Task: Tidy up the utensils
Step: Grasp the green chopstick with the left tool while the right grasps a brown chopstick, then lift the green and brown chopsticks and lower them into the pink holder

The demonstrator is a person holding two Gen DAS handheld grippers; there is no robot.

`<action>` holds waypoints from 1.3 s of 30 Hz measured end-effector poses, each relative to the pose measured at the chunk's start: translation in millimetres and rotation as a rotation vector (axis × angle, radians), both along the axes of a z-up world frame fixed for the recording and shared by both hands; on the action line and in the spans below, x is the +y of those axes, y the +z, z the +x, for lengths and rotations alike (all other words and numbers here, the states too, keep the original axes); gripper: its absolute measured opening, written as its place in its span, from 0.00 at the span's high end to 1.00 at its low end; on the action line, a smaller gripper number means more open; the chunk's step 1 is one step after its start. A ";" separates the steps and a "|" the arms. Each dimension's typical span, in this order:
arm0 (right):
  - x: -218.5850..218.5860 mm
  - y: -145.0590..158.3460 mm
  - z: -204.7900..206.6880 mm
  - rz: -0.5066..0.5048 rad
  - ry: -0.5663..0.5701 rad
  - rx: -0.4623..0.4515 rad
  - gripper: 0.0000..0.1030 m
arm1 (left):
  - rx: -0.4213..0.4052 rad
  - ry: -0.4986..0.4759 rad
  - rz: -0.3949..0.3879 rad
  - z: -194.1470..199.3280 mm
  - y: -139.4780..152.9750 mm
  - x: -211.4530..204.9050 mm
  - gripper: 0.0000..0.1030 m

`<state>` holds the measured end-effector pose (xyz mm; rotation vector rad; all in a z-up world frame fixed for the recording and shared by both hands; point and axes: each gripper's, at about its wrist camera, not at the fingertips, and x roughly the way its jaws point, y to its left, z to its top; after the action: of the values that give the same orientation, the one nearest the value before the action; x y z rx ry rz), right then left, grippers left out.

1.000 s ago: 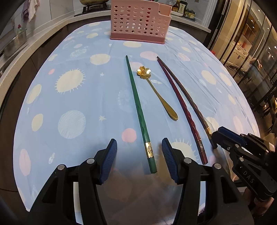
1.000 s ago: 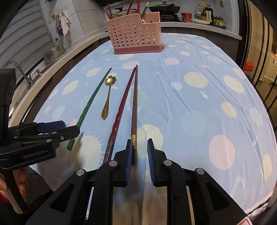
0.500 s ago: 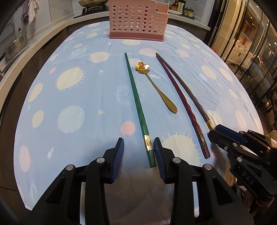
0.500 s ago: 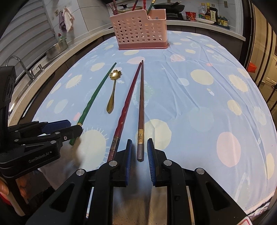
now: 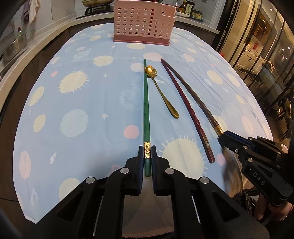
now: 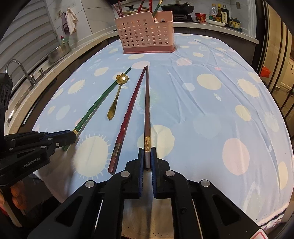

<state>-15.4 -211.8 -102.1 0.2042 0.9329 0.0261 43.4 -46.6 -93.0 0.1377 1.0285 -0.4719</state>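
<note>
Left tool (image 5: 147, 154) closing on green chopstick (image 5: 146, 103); dotted blue tablecloth (image 5: 82, 103).

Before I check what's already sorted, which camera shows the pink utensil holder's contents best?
The right wrist view: the pink utensil holder shows whole at the cloth's far end, with several chopstick ends sticking up above its rim. The left wrist view cuts off the holder's top at the frame edge, so only its perforated front shows, no contents.

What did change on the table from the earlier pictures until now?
The left tongs are closing on the green chopstick, its end between the pads. The right tongs shut on the brown chopstick. The red chopstick, spoon and basket stayed.
</note>
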 end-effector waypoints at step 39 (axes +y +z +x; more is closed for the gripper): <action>-76.7 197.4 106.9 -0.001 -0.081 -0.475 0.93 | -0.438 0.045 -0.161 122.3 196.8 -16.6 0.93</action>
<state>91.5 -288.5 95.3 0.2220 0.4508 -0.0008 165.7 -63.2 103.8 0.0690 0.5610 -0.4563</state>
